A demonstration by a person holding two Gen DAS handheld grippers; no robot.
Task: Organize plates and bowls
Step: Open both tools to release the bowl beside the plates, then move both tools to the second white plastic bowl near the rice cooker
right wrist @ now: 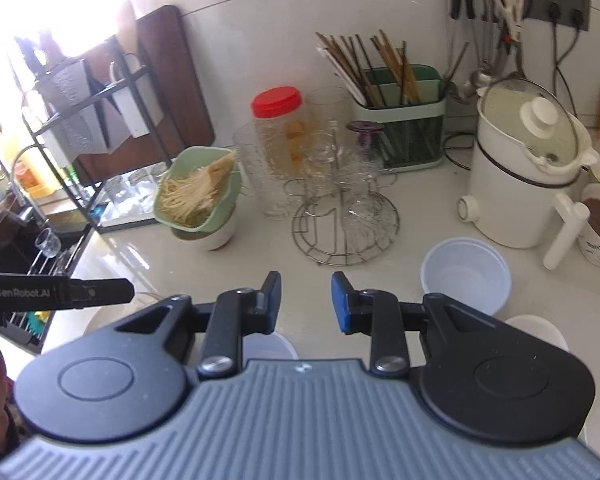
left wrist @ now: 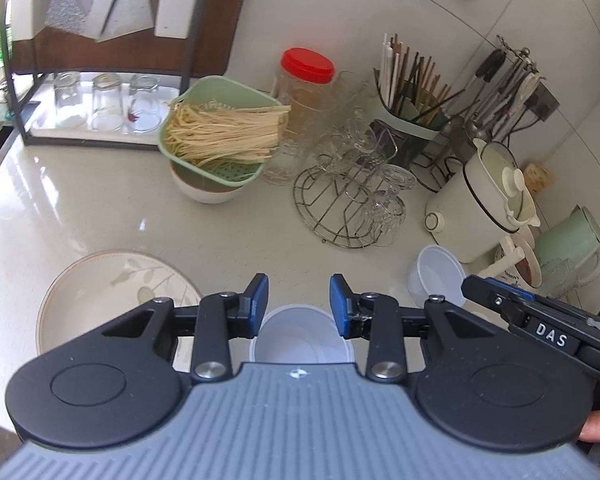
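In the left wrist view a flower-patterned plate (left wrist: 100,296) lies on the counter at the lower left. A clear plastic bowl (left wrist: 300,340) sits just below my open, empty left gripper (left wrist: 299,304). A second plastic bowl (left wrist: 436,276) stands to the right, next to the tip of the right gripper (left wrist: 500,300). In the right wrist view my right gripper (right wrist: 306,300) is open and empty above the counter. A plastic bowl (right wrist: 466,274) stands to its right, another bowl (right wrist: 270,346) shows under the fingers, and a white rim (right wrist: 540,330) peeks out at the lower right.
A green strainer of noodles (left wrist: 220,136) rests on a white bowl. A red-lidded jar (left wrist: 304,96), a wire rack of glasses (left wrist: 352,196), a chopstick holder (left wrist: 412,120), a white electric pot (left wrist: 484,204) and a green jug (left wrist: 572,244) crowd the back. A black shelf with glasses (left wrist: 100,100) stands at the left.
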